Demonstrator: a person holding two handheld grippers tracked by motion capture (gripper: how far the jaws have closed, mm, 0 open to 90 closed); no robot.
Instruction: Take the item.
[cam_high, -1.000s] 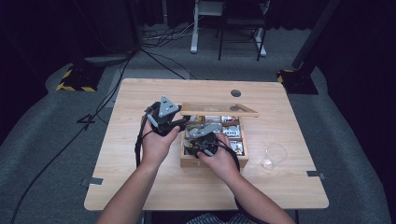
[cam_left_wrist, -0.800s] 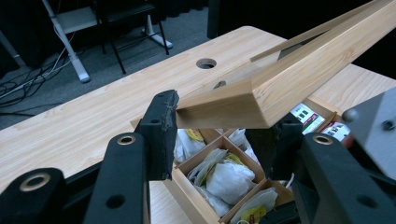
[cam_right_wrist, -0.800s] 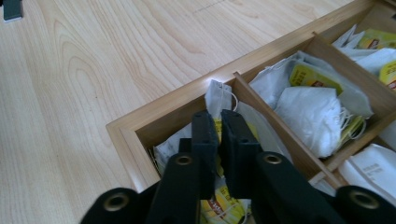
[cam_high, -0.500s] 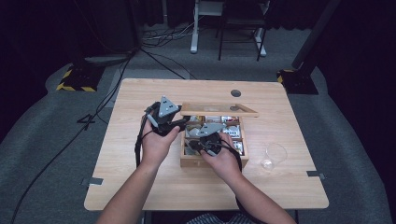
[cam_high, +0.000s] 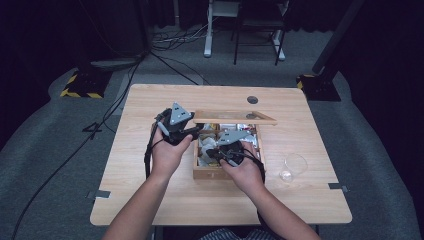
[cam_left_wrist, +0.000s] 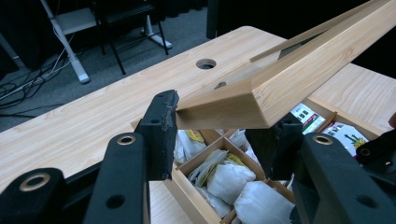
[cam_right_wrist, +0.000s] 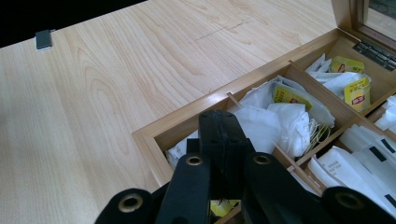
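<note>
Pale wood covers the counter (cam_high: 150, 200) in the high view, where a wooden box (cam_high: 220, 172) sits near the middle with its lid (cam_high: 234, 117) raised. The left gripper (cam_high: 192, 131) is at the lid's left end, and the right gripper (cam_high: 216, 154) hangs over the compartments at the box's near left. A clear glass (cam_high: 292, 166) stands well apart to the right of the box, and a round hole (cam_high: 252, 100) lies in the counter behind it.

In the left gripper view, the left gripper (cam_left_wrist: 217, 133) is clamped on the corner of the lid (cam_left_wrist: 280, 79), one jaw pressed against its end and the other against its underside. Below it, white tea bags (cam_left_wrist: 231, 179) fill the compartments. Farther right lie packets (cam_left_wrist: 348, 135) with green print; their writing is too small to read.

In the right gripper view, the right gripper (cam_right_wrist: 223, 126) has its jaws clenched tight together after just closing, above the near corner of the box (cam_right_wrist: 149, 137). A yellow scrap shows below the jaws, but whether anything is pinched I cannot tell. Beyond are white tea bags (cam_right_wrist: 285, 119) with yellow tags (cam_right_wrist: 289, 98) carrying a red mark, unreadable. Another compartment holds white packets (cam_right_wrist: 369, 168) with black stripes. A hinge (cam_right_wrist: 373, 49) joins the lid at the far wall.
</note>
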